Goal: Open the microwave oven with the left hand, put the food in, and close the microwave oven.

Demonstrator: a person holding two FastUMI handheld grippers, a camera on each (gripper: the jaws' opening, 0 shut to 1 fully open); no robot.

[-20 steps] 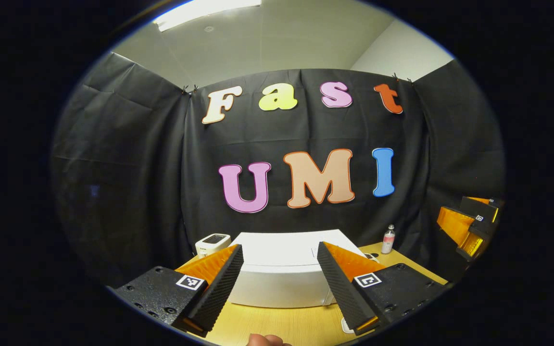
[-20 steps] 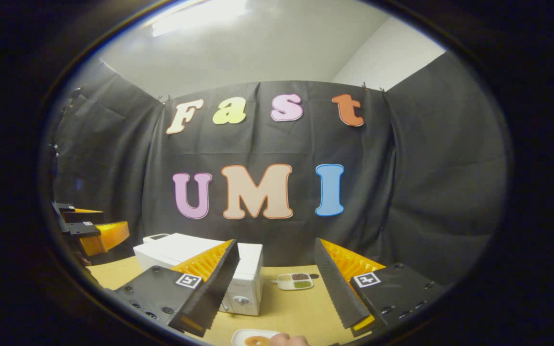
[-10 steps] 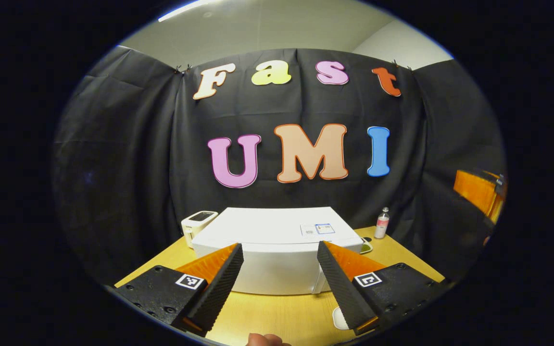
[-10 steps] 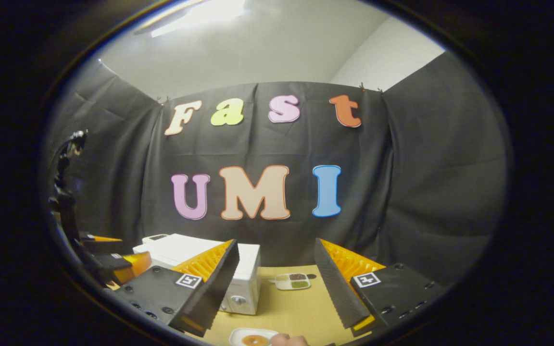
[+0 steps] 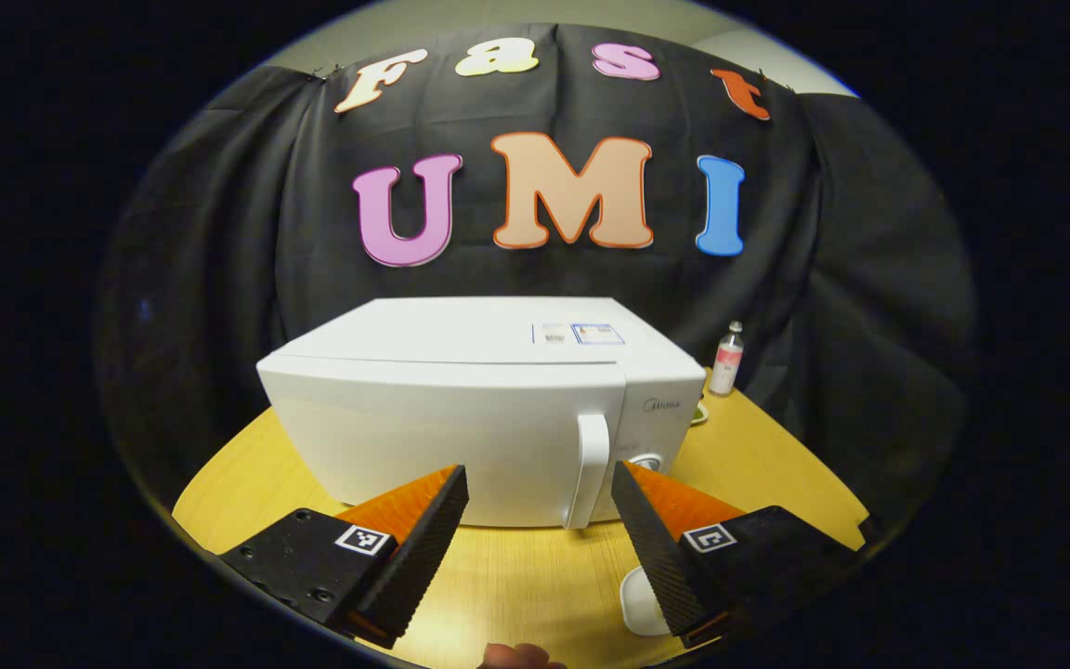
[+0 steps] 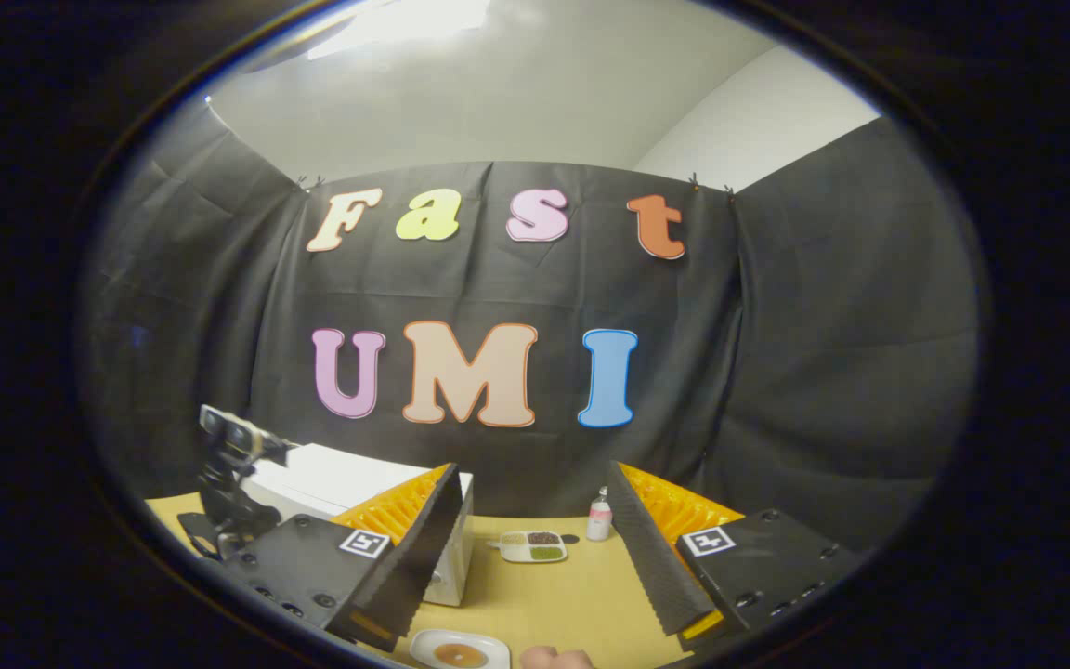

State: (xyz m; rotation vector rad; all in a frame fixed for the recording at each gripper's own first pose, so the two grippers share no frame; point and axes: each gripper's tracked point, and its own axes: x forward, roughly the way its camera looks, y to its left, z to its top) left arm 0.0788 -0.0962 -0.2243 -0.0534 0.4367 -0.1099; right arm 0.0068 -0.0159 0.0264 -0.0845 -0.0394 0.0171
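Across the left gripper view, from left to right: at lower left and lower right stand the two fingers of the left gripper (image 5: 540,539), spread wide apart with nothing between them. Behind them, at the centre of the frame, a white microwave oven (image 5: 461,409) sits on a wooden table (image 5: 238,474), its door shut. A white vertical door handle (image 5: 589,469) runs down the door's right edge, just left of a round control knob (image 5: 646,462). At lower right, beside the right finger, is part of a white dish (image 5: 637,604). Farther right, near the cloth wall, stands a small bottle (image 5: 726,358).

Across the right gripper view, from left to right: at lower left a dark device (image 6: 233,483), probably the other gripper's rig, stands in front of the microwave's white body. The right gripper (image 6: 535,548) fills the lower middle, its fingers also wide apart and empty. At bottom centre lies a white plate with a round brown piece of food (image 6: 459,653), possibly a doughnut. Beyond it sit a divided condiment tray (image 6: 533,546) and the same bottle.

Judging by its looks, the microwave is heavy and rigid and should stay put, while its door likely resists with a latch. The upright handle is the place to grip, both fingers closing around its bar. The plate looks stiff, smooth and breakable; its rim seems the safest hold, kept level so the food does not slide.
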